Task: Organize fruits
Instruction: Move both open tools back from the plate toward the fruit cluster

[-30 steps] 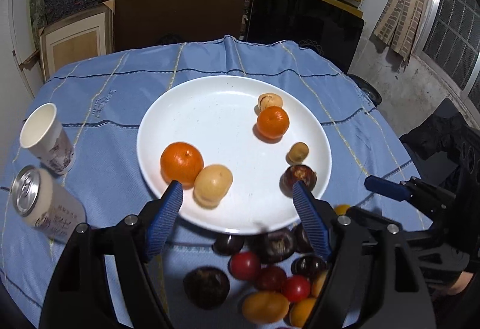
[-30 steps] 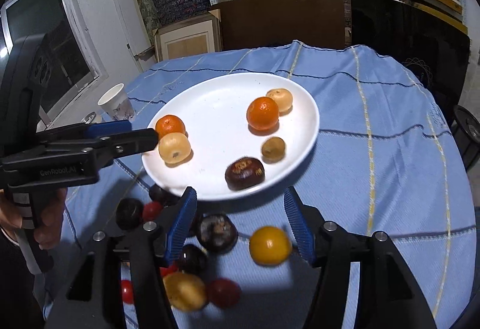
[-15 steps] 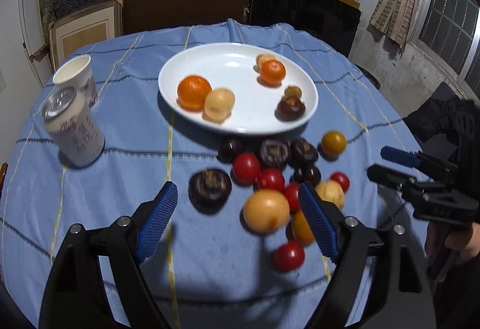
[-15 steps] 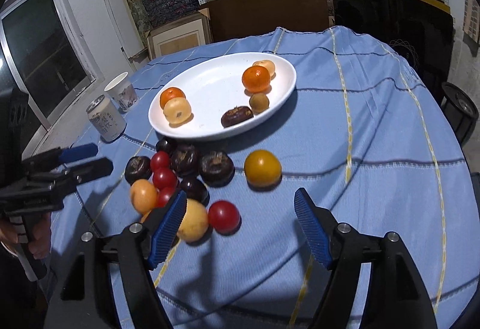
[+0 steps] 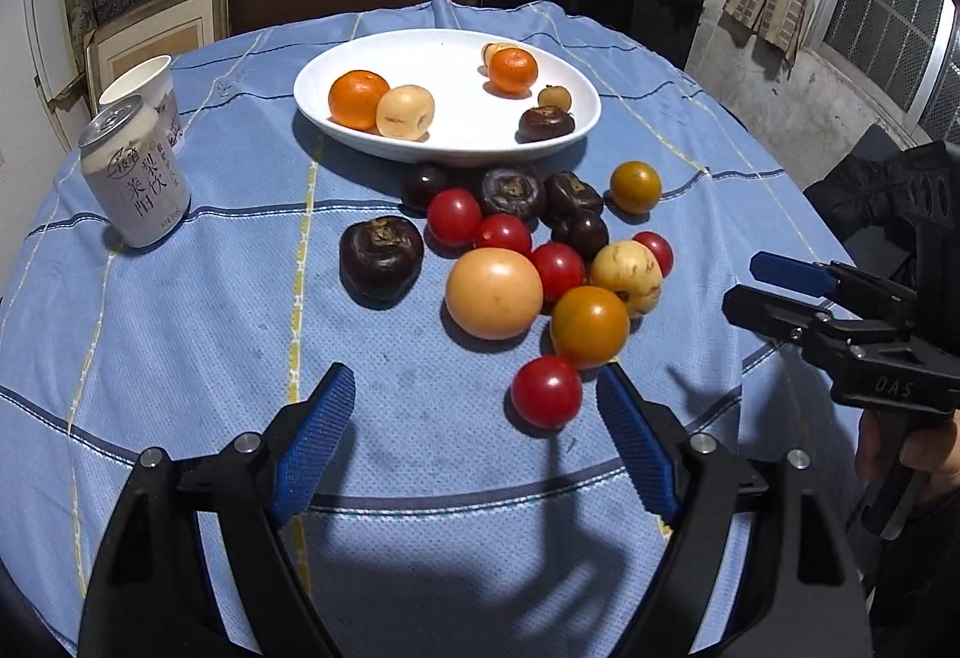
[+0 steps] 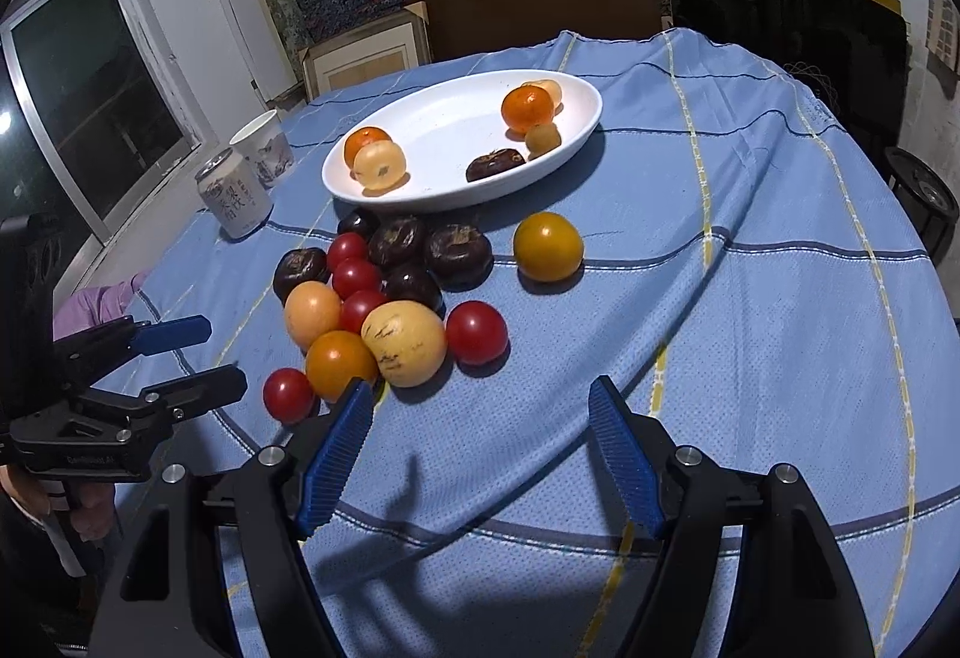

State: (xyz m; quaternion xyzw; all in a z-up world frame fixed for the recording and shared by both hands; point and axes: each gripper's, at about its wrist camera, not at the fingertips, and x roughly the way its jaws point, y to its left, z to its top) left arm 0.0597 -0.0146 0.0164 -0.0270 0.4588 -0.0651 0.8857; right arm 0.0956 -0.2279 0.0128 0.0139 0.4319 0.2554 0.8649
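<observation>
Blue ribbed pads line both grippers, and both sets of jaws stand apart with nothing between them. The left gripper (image 5: pixel 474 418) hovers over bare blue tablecloth (image 5: pixel 180 358) at the near edge; its jaws have just been opening, though they have since held steady. A small red tomato (image 5: pixel 546 391) lies just beyond, at 1 o'clock from its fingertips, close to the right pad but apart from it. The right gripper (image 6: pixel 480 427) has likewise just been opening, released and empty; seen from the left wrist it sits at 3 o'clock, gripped by a hand (image 5: pixel 912 454).

Next out comes the loose pile of fruit (image 5: pixel 528 262) on the cloth: an orange tomato (image 5: pixel 589 325), a pale peach-coloured round fruit (image 5: pixel 493 292), a speckled yellow one (image 5: pixel 627 275), several more red tomatoes and a cluster of dark purple-brown fruits, the largest (image 5: pixel 381 257) standing alone at 11 o'clock from the pile. A yellow-orange tomato (image 5: pixel 635 186) sits apart at the pile's 1 o'clock.

Beyond the pile, at 12 o'clock, the white plate (image 5: pixel 444 57) holds two oranges, two pale fruits, a small tan one and a dark one. At 10 o'clock stand a drink can (image 5: pixel 135 178) and, behind it, a paper cup (image 5: pixel 144 84)
</observation>
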